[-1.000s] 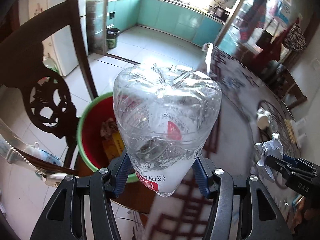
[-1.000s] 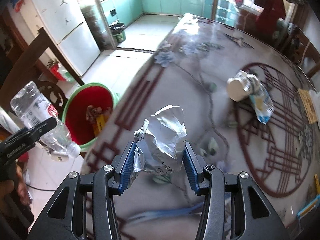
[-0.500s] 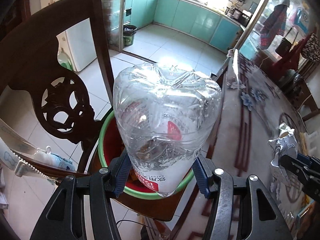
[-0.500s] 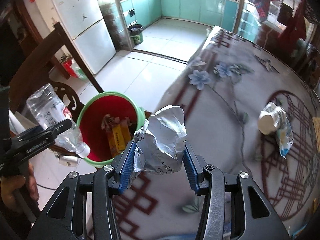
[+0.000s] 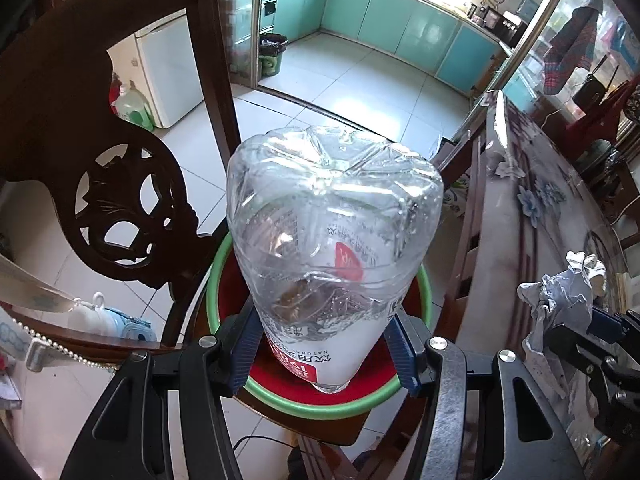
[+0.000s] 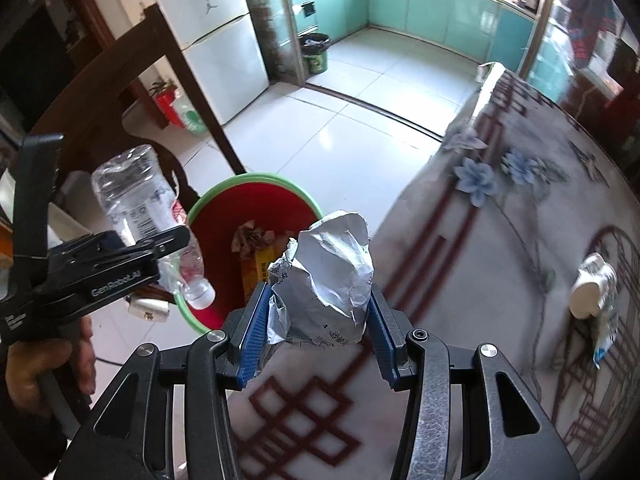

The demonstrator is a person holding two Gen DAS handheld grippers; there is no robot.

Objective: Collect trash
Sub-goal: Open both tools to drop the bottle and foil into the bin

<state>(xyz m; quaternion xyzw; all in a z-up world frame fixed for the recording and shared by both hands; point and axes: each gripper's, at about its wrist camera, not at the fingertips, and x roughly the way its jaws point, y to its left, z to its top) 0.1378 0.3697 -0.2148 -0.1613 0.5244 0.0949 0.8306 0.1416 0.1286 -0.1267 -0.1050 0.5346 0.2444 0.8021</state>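
My left gripper (image 5: 324, 354) is shut on a clear plastic water bottle (image 5: 334, 240), held cap-down right over the red bin with a green rim (image 5: 224, 280). In the right wrist view the same bottle (image 6: 136, 208) hangs at the bin's left rim, cap low. My right gripper (image 6: 318, 328) is shut on a crumpled silvery wrapper (image 6: 328, 276), over the table edge just right of the bin (image 6: 256, 204). The bin holds crumpled paper and a yellow box. A paper cup with a wrapper (image 6: 592, 292) lies on the table to the right.
A dark carved wooden chair (image 5: 120, 200) stands left of the bin. The round table (image 6: 500, 260) with a patterned cover fills the right side. White tiled floor leads to a kitchen with teal cabinets, a small dark waste bin (image 6: 314, 54) and a white fridge (image 6: 216, 36).
Both grippers have moved left toward the bin. The bottle now hangs over the bin's opening, and the wrapper has reached the table edge beside it. Both grips are unchanged.
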